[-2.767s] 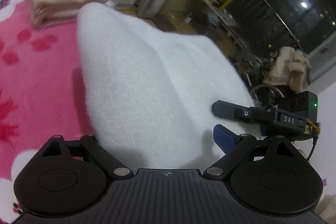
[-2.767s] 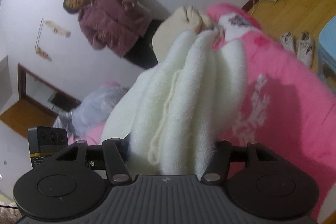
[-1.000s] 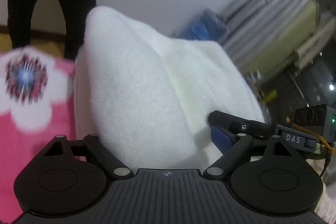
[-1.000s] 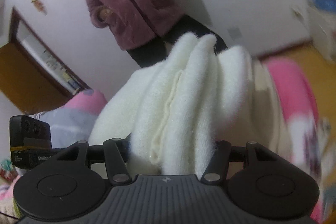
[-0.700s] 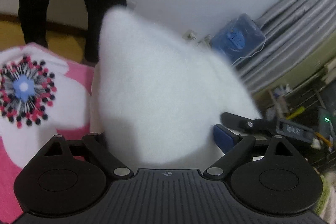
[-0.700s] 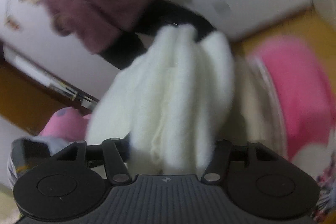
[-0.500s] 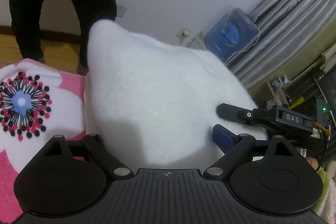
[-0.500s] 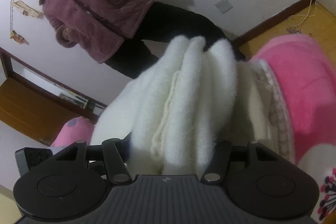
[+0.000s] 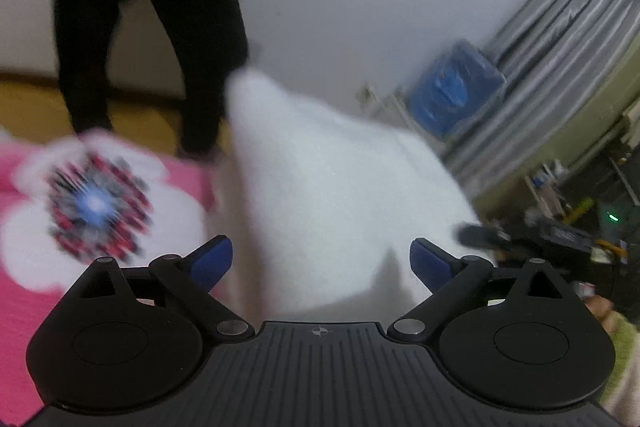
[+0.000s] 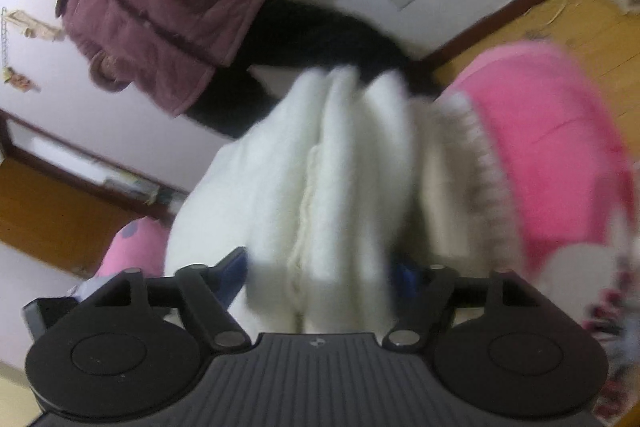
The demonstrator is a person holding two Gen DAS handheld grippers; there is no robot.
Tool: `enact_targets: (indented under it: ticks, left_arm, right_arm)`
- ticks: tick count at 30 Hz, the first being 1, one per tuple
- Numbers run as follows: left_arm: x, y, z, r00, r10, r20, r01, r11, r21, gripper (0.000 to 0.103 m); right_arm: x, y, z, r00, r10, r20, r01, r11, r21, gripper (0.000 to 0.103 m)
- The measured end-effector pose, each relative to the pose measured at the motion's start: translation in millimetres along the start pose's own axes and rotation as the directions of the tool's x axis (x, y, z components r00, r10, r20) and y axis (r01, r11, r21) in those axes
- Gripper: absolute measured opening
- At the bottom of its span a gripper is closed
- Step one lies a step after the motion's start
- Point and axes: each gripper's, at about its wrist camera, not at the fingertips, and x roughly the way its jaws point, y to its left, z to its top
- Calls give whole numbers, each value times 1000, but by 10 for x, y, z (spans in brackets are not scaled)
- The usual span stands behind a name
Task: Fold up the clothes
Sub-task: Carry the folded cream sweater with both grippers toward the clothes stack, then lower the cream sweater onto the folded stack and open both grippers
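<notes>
A folded white fleece garment (image 9: 320, 195) lies between the blue pads of my left gripper (image 9: 320, 261), whose jaws stand wide apart and no longer press it. In the right wrist view the same white garment (image 10: 340, 187) shows as several stacked folds running away from my right gripper (image 10: 320, 271). Its blue pads have spread and sit at the garment's sides. Under the garment lies a cream folded garment (image 10: 448, 187) with a patterned edge, on the pink blanket (image 10: 540, 131).
The pink blanket with a white flower print (image 9: 92, 207) covers the bed. A person in a purple jacket (image 10: 152, 19) stands at the bed's far end. A blue water bottle (image 9: 452, 87), grey curtains (image 9: 560, 39) and the other gripper (image 9: 560, 231) lie to the right.
Both grippers have opened: their blue pads have spread away from the white garment they held shut half a second ago. The garment has sunk onto the cream pile. Both views are blurred by motion.
</notes>
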Motion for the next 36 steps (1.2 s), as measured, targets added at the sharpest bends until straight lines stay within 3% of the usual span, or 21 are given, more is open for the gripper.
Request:
enact_targets:
  ticks: [3,6,8,10,12,14,15,16,18,21,24,26,27,29,32,33,34,36]
  left_arm:
    - [-187,-227,43,995,37,89,-50,987,151,96]
    - [-158,-529,-88,991,64,115,-99,938,332,95]
    - [-28,-650,-269,990,103,92,-132,901,414,94]
    - [163,-663,-465,986,160,44,-162,877,453,92]
    - [297,-576,-594,985,170,24,-164,888,430,97]
    - [349,-530,-600,989,143,-24,-123,917,381,98]
    - [330,-542,-594,990,138,-18,-121,920,372,97]
    - [298,-554,-588,991,136,-6,-124,919,375,96]
    - [227,-568,-574,992,130,10,-123,915,384,96]
    - [191,-509,-586,993,114,3,-107,923,369,96]
    - [215,-426,-652,993,117,-17,-105,937,333,96]
    - [233,-369,-657,992,122,-29,-108,950,293,97]
    - [248,-334,-657,993,115,-35,-101,958,268,97]
    - [285,-257,-651,996,82,-42,-71,974,214,98]
    - [330,-220,-636,997,64,-49,-54,980,189,98]
    - [340,-205,-646,997,60,-52,-50,981,188,98]
    - [345,-180,-659,997,52,-53,-41,982,185,99]
    - [356,-116,-681,998,33,-58,-22,985,174,99]
  right_arm:
    - [-406,256,-116,989,-70,133,86,989,-119,68]
    - [-548,715,-374,974,-95,208,163,926,-340,57]
    - [-453,940,-637,968,-129,213,221,840,-495,50]
    - [-278,1079,-905,959,-194,207,282,727,-626,42]
    - [-28,1044,-1109,931,-308,197,352,610,-710,42]
    - [119,1012,-1210,903,-378,206,391,520,-759,43]
    - [192,996,-1261,886,-411,213,407,473,-781,43]
    - [190,1033,-1269,877,-426,221,418,450,-789,40]
    - [49,1218,-1208,877,-415,242,431,455,-779,38]
    - [-132,1502,-1050,899,-335,282,422,495,-759,30]
    - [43,1634,-789,916,-285,284,395,505,-768,23]
    - [322,1508,-654,900,-330,284,420,482,-769,22]
    - [489,1374,-616,880,-384,279,445,463,-766,21]
    - [594,1227,-538,863,-423,277,475,490,-731,21]
    - [552,1460,-503,829,-472,299,523,465,-715,21]
    - [525,1571,-514,827,-467,312,527,453,-719,21]
    - [489,1697,-537,834,-442,328,522,443,-729,21]
    - [508,1926,-520,877,-367,311,463,468,-752,21]
